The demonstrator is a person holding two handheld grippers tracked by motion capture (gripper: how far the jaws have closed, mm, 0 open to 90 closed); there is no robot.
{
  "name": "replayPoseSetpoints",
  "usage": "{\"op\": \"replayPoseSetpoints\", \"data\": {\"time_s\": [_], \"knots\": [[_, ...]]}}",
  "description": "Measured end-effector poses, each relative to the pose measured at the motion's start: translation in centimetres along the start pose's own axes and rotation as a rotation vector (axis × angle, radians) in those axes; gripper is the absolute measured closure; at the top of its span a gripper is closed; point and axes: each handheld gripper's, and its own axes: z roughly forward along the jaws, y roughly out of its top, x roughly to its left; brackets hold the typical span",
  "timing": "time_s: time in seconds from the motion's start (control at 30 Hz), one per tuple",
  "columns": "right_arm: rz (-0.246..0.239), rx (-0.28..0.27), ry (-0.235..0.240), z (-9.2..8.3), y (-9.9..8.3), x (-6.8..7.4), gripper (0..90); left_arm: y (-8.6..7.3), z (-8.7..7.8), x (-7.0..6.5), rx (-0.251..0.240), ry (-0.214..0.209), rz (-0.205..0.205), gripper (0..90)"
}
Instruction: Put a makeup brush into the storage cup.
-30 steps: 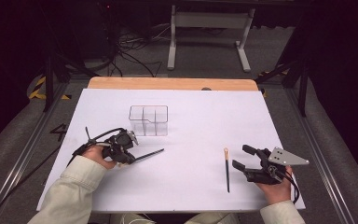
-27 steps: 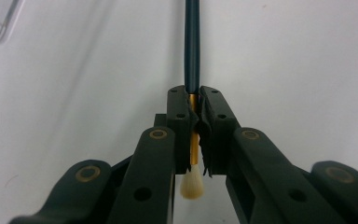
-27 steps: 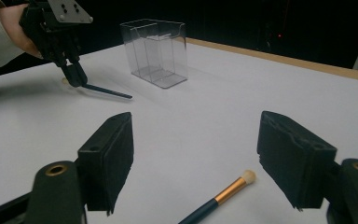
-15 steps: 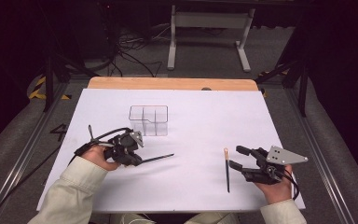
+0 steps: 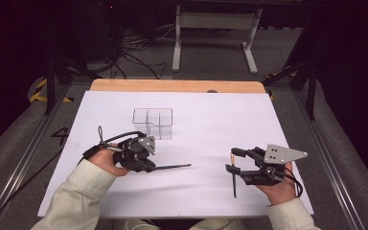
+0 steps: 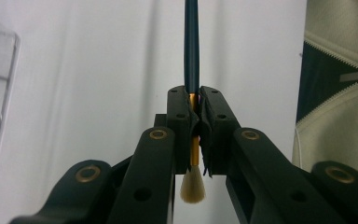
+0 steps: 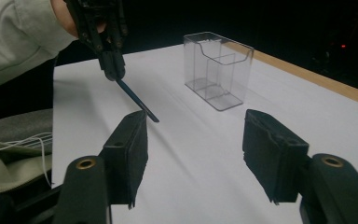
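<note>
My left gripper (image 5: pixel 154 167) is shut on a dark-handled paintbrush (image 5: pixel 175 167) and holds it off the white table, handle pointing right. In the left gripper view the jaws clamp its gold ferrule (image 6: pixel 194 140), with the bristles (image 6: pixel 192 189) toward the camera. A second thin brush (image 5: pixel 234 184) lies on the table at the right. My right gripper (image 5: pixel 231 160) hovers over its far end. Its jaws have just been closing but stand apart (image 7: pixel 196 140) with nothing between them. My left gripper (image 7: pixel 113 74) and its paintbrush (image 7: pixel 137 102) appear ahead.
A clear plastic box with compartments (image 5: pixel 153 123) stands upright behind the left gripper, also seen as the clear box (image 7: pixel 219 70) in the right gripper view. The table's wooden far edge (image 5: pixel 177 86) lies beyond it. Sleeved forearms (image 5: pixel 81 191) come in from the bottom.
The left gripper rose and moved right with its brush. The right gripper rose and shifted left over the lying brush, its jaws narrowing. That brush has not moved.
</note>
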Motion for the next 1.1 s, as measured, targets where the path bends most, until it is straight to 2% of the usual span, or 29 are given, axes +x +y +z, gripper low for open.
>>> {"op": "replayPoseSetpoints", "data": {"time_s": [0.27,0.43,0.57,0.8,1.1], "knots": [[-0.013,0.026,0.074,1.5,1.9,0.2,44.4,1.6,-0.1,-0.9,-0.03,-0.013,0.075,83.4],[-0.026,0.036,0.125,2.8,2.4,0.9,44.5,2.8,0.0,-1.3,-0.049,-0.032,0.131,83.5],[-0.016,0.033,0.163,3.7,2.2,1.5,44.5,2.9,0.1,-1.3,-0.046,-0.031,0.136,83.4],[-0.009,0.078,0.213,5.1,1.6,2.1,45.1,3.0,0.1,-1.6,-0.056,-0.033,0.16,83.4],[-0.035,0.148,0.246,6.7,1.1,2.7,57.1,3.1,0.3,-1.8,-0.06,-0.038,0.184,83.4]]}}
